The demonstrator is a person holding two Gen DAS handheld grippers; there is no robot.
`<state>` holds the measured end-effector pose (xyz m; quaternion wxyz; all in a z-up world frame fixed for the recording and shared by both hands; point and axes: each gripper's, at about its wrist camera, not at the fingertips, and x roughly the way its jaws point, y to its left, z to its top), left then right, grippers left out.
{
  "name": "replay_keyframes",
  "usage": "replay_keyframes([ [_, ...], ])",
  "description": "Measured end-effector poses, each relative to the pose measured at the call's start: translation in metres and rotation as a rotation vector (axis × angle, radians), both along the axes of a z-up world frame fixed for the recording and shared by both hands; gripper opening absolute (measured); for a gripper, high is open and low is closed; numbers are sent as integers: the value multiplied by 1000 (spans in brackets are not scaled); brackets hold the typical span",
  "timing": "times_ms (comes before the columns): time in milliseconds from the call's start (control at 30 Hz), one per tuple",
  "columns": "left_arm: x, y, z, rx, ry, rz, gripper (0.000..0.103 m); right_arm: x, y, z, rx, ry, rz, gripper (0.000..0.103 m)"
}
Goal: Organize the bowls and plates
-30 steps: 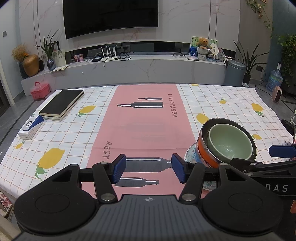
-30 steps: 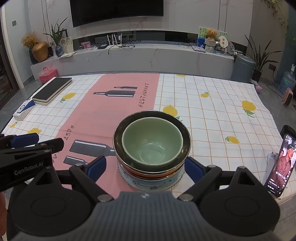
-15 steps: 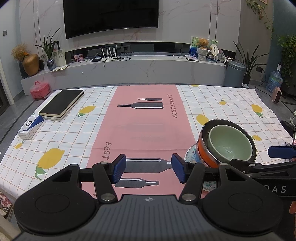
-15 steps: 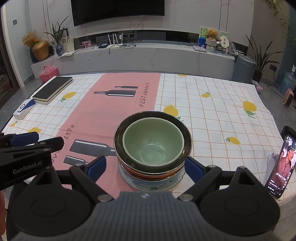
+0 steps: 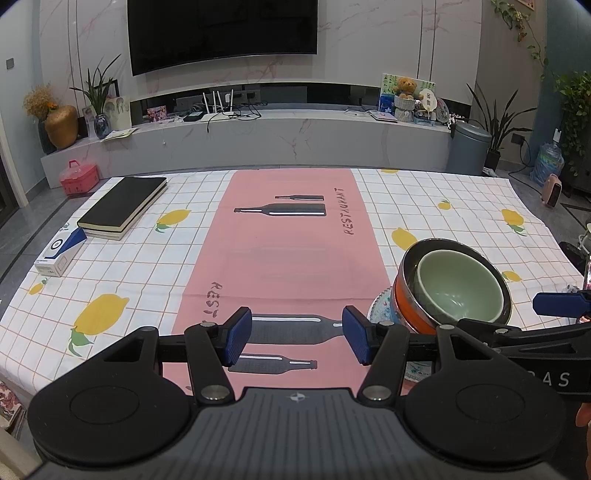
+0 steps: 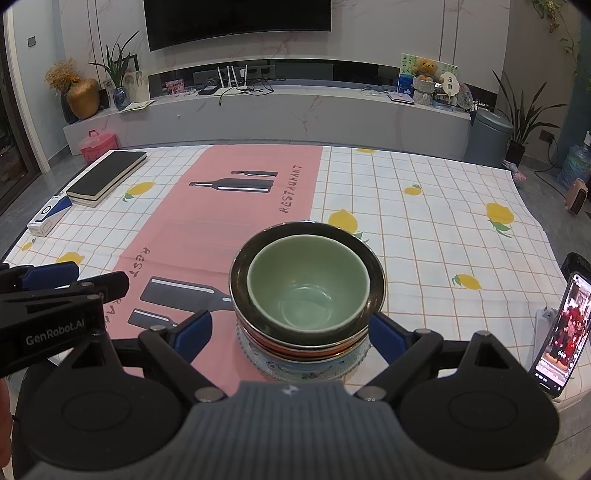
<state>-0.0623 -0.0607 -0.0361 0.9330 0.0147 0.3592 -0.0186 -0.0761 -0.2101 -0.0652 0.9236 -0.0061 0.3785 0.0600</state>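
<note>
Green bowl (image 6: 308, 282) nests in dark bowl (image 6: 373, 260); both grippers' fingers (image 5: 238, 334) spread, empty.

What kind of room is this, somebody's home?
Most likely a home living room: a large black wall-mounted television hangs above a long marble media shelf with potted plants, and a table under a lemon-print checked tablecloth holds a stack of bowls.

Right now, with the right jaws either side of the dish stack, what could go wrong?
1. The green bowl sits loose in the dark-rimmed bowl; a tilted lift could shift it.
2. The right gripper straddles only the lower dishes, so the upper bowls may slide.
3. The phone stands propped near the table edge; a swing right could topple it.
</note>
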Motion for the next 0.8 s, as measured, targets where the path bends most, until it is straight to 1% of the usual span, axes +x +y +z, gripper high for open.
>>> replay_keyframes([
  [800,-1,4,1,-20,-3,7,66,4,-1,-1,6,15,3,90],
])
